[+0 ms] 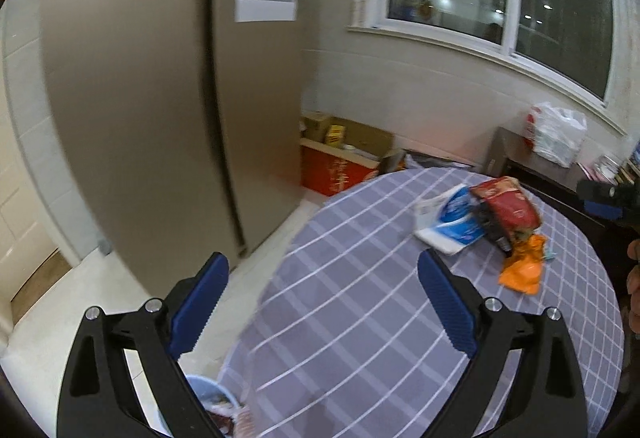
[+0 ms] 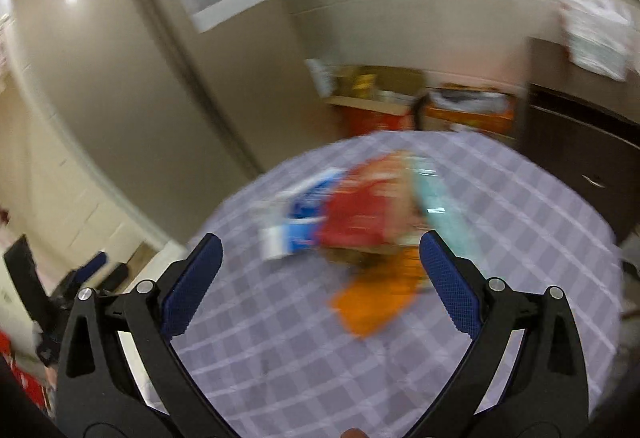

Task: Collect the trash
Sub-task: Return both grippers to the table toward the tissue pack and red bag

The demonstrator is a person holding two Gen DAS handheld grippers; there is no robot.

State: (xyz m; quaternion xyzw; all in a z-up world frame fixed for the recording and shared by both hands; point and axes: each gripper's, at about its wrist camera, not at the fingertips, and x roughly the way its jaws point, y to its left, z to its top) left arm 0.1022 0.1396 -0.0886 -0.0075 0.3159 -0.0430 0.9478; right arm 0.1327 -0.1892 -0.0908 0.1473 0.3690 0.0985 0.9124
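grey checked tablecloth (image 1: 360, 318), wrapper pile (image 1: 496, 214), beige fridge (image 1: 132, 98), both tongs wide apart, empty

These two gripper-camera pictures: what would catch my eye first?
Probably the heap of bright wrappers on the round table with the grey checked cloth: a red crinkled snack bag, a blue-and-white packet and an orange plastic wrapper nearest the camera. Next, the blue-padded black fingers of the left gripper, wide apart and empty, with a tall beige fridge behind.
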